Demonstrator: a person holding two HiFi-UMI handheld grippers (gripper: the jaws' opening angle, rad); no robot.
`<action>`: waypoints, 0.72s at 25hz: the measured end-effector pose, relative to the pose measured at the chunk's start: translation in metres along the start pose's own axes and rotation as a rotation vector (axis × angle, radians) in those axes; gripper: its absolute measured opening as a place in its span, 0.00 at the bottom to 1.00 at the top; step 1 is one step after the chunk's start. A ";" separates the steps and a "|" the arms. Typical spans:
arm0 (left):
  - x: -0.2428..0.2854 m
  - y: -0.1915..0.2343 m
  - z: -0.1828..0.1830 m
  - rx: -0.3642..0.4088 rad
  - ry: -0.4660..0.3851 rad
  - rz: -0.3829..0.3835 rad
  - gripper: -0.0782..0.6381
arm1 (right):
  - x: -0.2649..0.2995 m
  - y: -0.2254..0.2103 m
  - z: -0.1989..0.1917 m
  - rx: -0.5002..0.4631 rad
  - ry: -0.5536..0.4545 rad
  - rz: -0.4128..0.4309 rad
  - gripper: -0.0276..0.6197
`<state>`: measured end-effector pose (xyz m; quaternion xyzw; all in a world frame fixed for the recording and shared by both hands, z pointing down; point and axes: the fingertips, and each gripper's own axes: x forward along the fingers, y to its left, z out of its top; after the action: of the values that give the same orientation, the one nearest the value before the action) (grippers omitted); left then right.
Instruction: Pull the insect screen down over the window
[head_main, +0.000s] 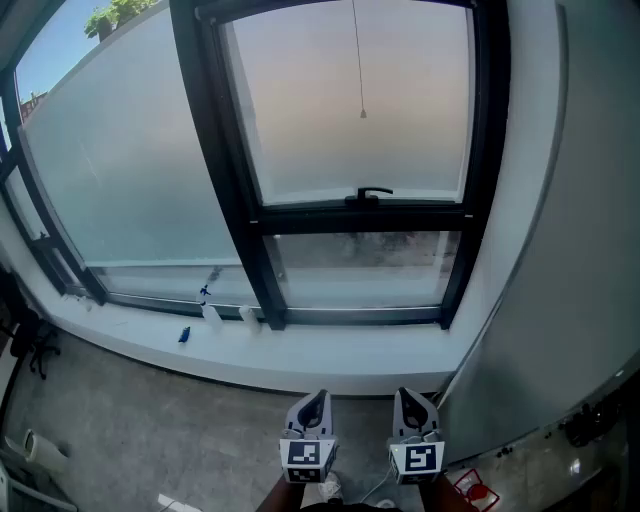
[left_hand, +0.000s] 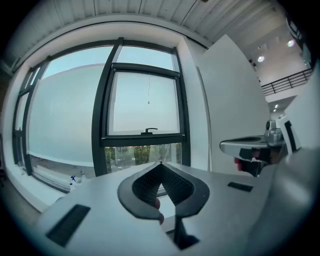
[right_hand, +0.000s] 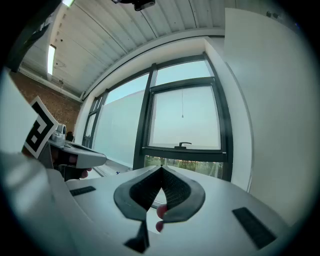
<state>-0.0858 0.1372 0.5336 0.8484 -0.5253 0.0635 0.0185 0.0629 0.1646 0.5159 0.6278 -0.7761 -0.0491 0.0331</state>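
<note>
Item 1. Left hand-held gripper (head_main: 314, 404): held low at the near edge of the head view, pointing about level towards the window; jaws pressed together, nothing between them

Item 2. Right hand-held gripper (head_main: 412, 402): just beside the left one, same level pose; jaws likewise closed on nothing

Item 3. Sill (head_main: 330, 365): pale ledge beyond both grippers, carrying a small blue object (head_main: 185, 335) and two small white bottles well to the left

Item 4. Window (head_main: 238, 200): dark-framed, with a black handle (head_main: 372, 193) on the bar between upper and lower panes

Item 5. Pull cord (head_main: 363, 115): thin line hanging upright down the upper pane, ending in a small bead above the handle. It lies ahead of and well above both grippers, about midway between them, so neither hand is plainly nearer

Item 6. Insect screen: not seen over the glass; judged to sit retracted at the head of the upper pane, where the cord comes from

Note: the coming move likely calls for one hand to rise and reach forward, open its jaws, and close on the cord's lower end
</note>
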 end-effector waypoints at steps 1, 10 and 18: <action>0.001 0.001 0.002 0.001 -0.010 0.002 0.11 | 0.001 0.000 0.002 -0.002 -0.001 -0.002 0.05; 0.005 0.013 0.012 0.015 -0.034 0.001 0.11 | 0.011 0.005 0.011 -0.015 -0.020 -0.006 0.05; 0.015 0.017 0.010 0.021 -0.033 0.002 0.11 | 0.021 -0.005 0.011 -0.018 -0.036 -0.034 0.05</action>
<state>-0.0934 0.1153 0.5254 0.8488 -0.5259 0.0549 0.0010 0.0619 0.1432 0.5040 0.6395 -0.7654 -0.0679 0.0242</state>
